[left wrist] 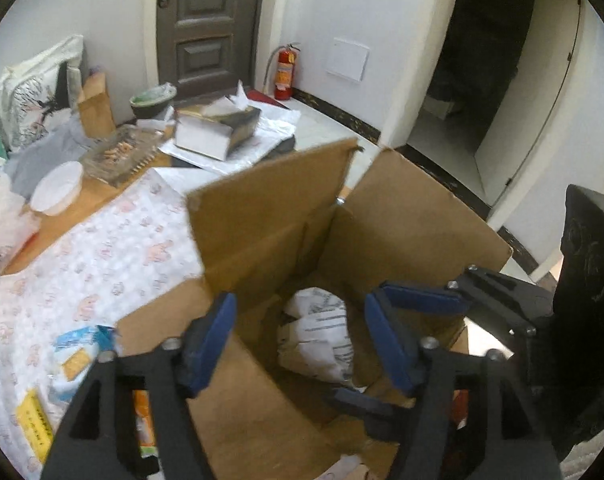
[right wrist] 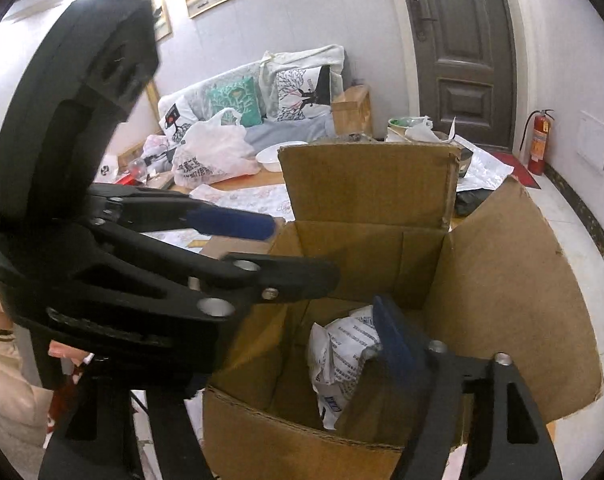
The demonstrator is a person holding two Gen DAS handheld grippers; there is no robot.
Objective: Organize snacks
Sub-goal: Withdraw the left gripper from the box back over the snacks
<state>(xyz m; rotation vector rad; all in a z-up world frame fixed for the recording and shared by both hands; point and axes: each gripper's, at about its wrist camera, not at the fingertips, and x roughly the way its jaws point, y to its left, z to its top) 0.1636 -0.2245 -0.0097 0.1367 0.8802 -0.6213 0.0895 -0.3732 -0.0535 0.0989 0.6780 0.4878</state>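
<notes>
An open cardboard box (left wrist: pixel 402 216) stands on the table, flaps up; it also shows in the right wrist view (right wrist: pixel 502 280). White printed snack packets (left wrist: pixel 322 332) lie at its bottom, also seen from the right wrist (right wrist: pixel 338 360). My left gripper (left wrist: pixel 302 340) is open and empty, hovering over the box mouth. My right gripper (right wrist: pixel 302 360) is open and empty above the box; its left finger is hidden behind the left gripper's body (right wrist: pixel 101 240). Blue-white (left wrist: pixel 81 352), yellow (left wrist: pixel 33 424) and orange (left wrist: pixel 143 420) snack packs lie on the tablecloth left of the box.
A white bowl (left wrist: pixel 57 188), glass tray (left wrist: pixel 117 152), tissue box (left wrist: pixel 217 128) and plastic bag (right wrist: pixel 213 152) sit on the far table. A sofa with cushions (right wrist: pixel 261 92), a door (right wrist: pixel 462 48) and a fire extinguisher (left wrist: pixel 283 72) stand beyond.
</notes>
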